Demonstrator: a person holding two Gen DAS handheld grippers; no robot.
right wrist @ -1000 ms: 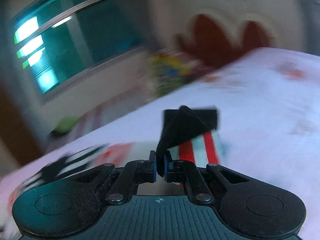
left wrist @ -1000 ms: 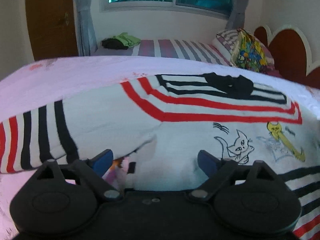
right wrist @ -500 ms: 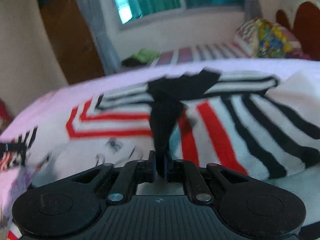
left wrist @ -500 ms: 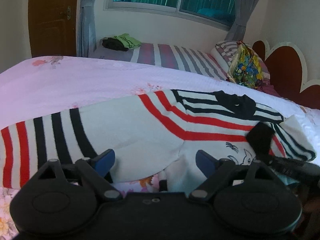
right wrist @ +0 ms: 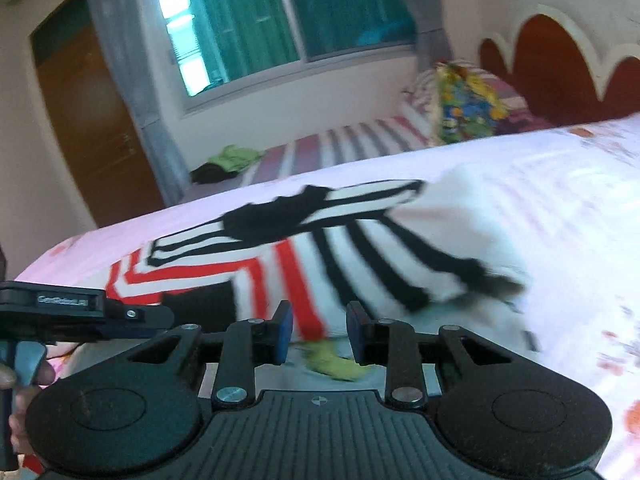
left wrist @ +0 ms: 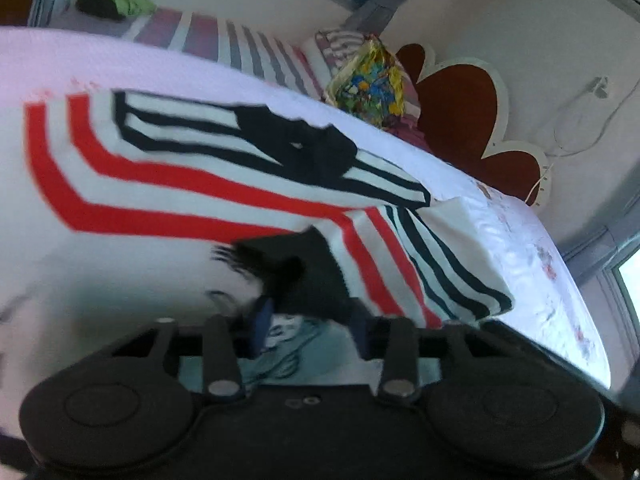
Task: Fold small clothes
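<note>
Garment: a small white sweater (left wrist: 168,184) with red and black stripes and a black collar, spread flat on the pink floral bedspread (right wrist: 560,200); one striped sleeve (left wrist: 432,256) is folded inward across the body.
Sleeve cuff: the black cuff (left wrist: 296,264) lies on the sweater's front, just ahead of the left tool's tips.
Left gripper (left wrist: 310,322): the jaws have just been closing; the blue pads stand partly apart with the dark cuff between them. Whether the pads press on it cannot be told.
Right gripper (right wrist: 319,332): the jaws have just been opening; the pads stand apart, nothing is pinched, and striped cloth lies below the gap.
Right view, left edge: the other handheld tool and a hand (right wrist: 12,380) on its grip.
Background: a second bed with a striped sheet (right wrist: 340,144), a patterned pillow (left wrist: 370,84), a scalloped red headboard (left wrist: 472,120), a window (right wrist: 280,20).
</note>
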